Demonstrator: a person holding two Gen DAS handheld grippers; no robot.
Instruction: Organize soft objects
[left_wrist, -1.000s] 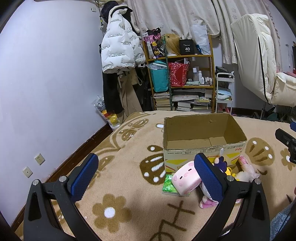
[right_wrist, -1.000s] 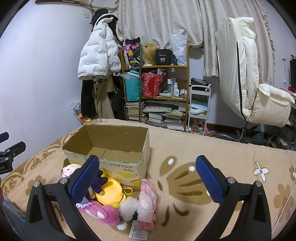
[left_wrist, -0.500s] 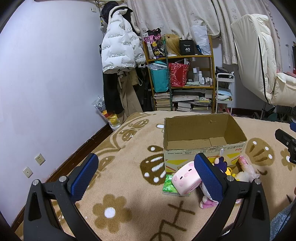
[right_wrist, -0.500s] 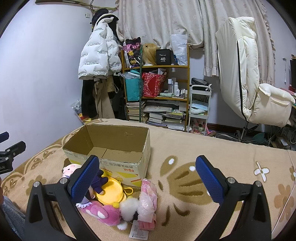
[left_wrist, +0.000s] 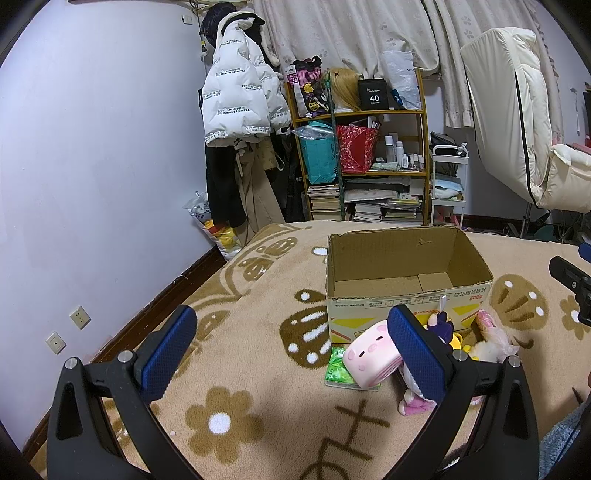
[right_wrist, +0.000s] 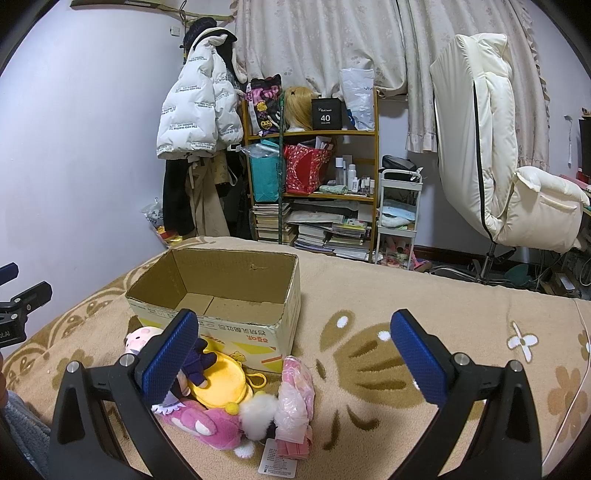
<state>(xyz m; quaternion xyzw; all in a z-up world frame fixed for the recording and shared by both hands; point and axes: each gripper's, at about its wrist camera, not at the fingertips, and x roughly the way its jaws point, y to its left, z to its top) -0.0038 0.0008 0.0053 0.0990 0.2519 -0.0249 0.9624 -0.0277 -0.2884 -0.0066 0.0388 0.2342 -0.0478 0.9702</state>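
Both grippers hung released above the beige blanket (left_wrist: 258, 369), jaws spread wide and empty: the left gripper (left_wrist: 293, 352) and the right gripper (right_wrist: 295, 358). An open cardboard box (left_wrist: 402, 291) sat at about one o'clock from the left gripper, nothing visible inside. Soft toys lay heaped against its near wall: a pink pig plush (left_wrist: 369, 354), a yellow round pouch (right_wrist: 221, 380), a pink plush (right_wrist: 210, 424) and a pink wrapped bundle (right_wrist: 295, 395).
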